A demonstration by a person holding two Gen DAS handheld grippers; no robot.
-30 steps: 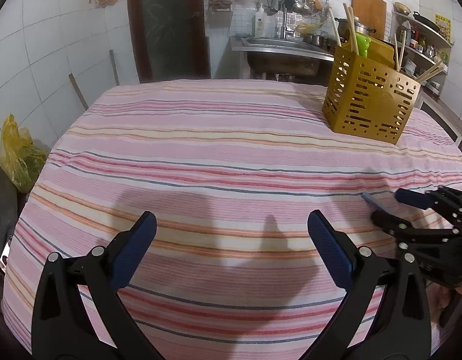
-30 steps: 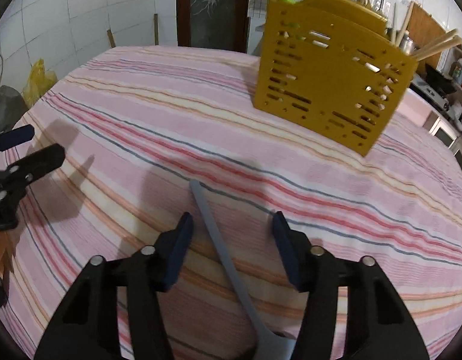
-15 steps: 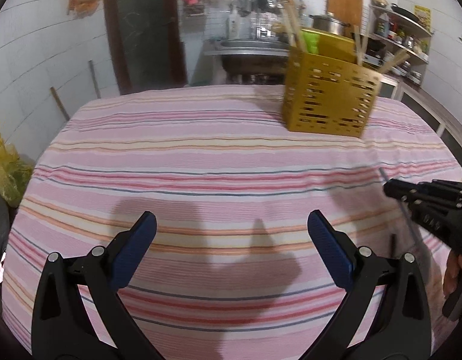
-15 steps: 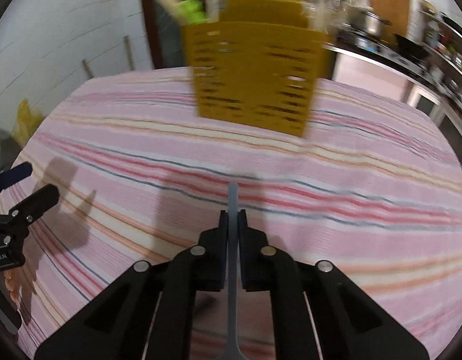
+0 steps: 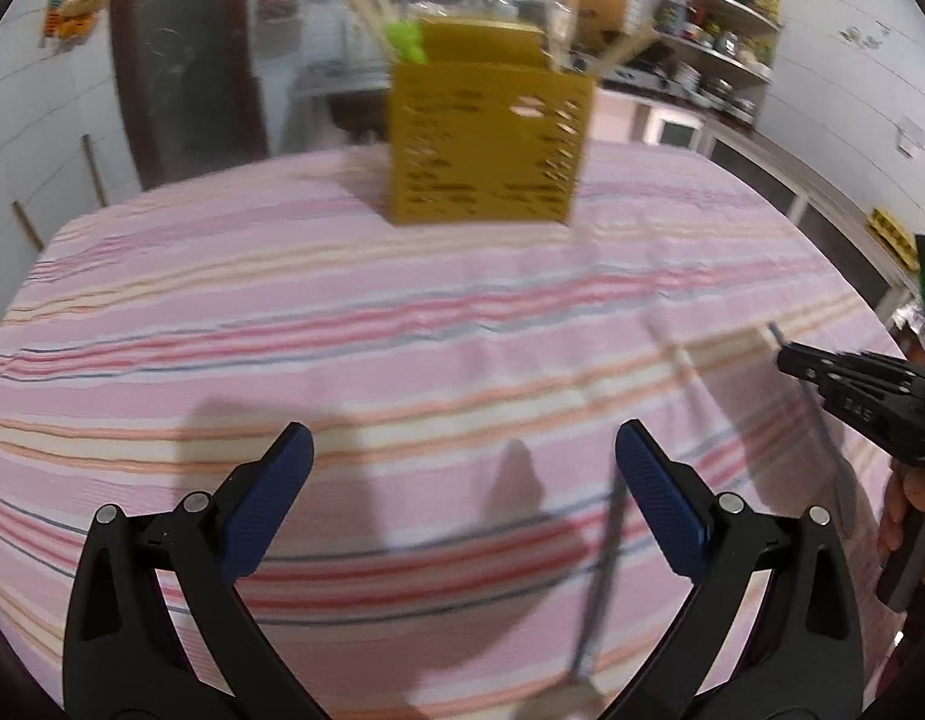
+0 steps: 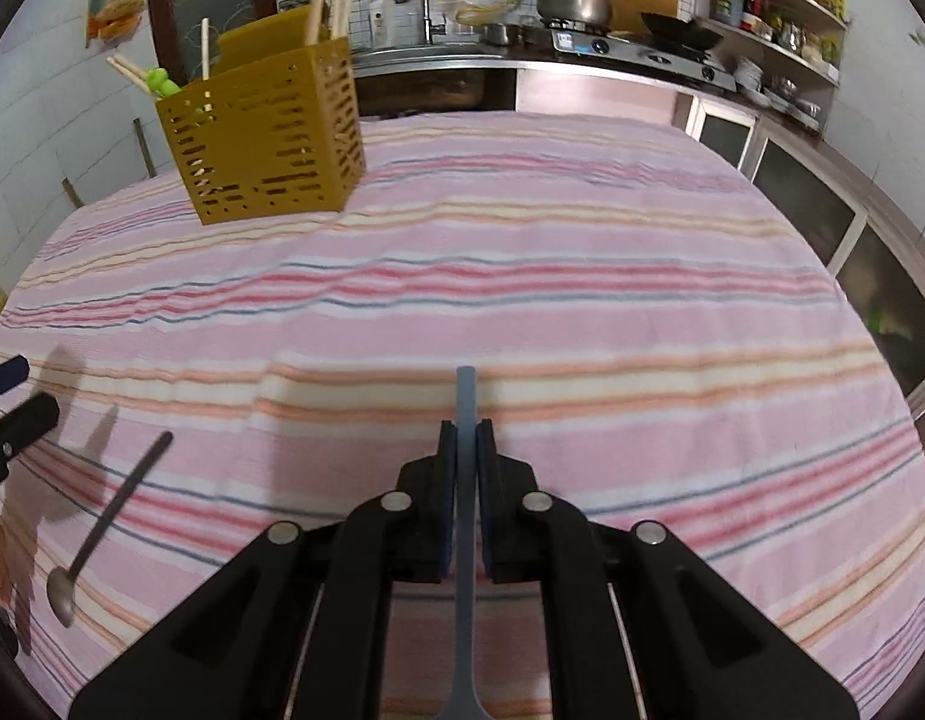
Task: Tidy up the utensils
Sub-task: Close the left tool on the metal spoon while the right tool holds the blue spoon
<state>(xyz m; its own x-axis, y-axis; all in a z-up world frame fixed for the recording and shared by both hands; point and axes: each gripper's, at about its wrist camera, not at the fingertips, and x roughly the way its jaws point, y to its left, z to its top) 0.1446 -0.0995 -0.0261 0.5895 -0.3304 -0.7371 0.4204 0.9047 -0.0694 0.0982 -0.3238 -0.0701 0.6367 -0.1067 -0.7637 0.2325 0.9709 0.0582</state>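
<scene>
Both tools are built pretty much the same: each hand-held gripper [image 5: 462, 474] [image 6: 465, 438] is made of black plastic arms, studded with silver rivets, and tipped with ribbed blue pads [image 5: 264, 501].

Striped cloth [image 6: 582, 276] mostly bare; obstacles: yellow caddy [image 6: 264, 144] at far edge, metal spoon [image 6: 111, 516] near left.

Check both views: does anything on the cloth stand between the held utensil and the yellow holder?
Nothing visible does. The right gripper is shut on the grey utensil, and only bare striped cloth lies between it and the holder.
</scene>
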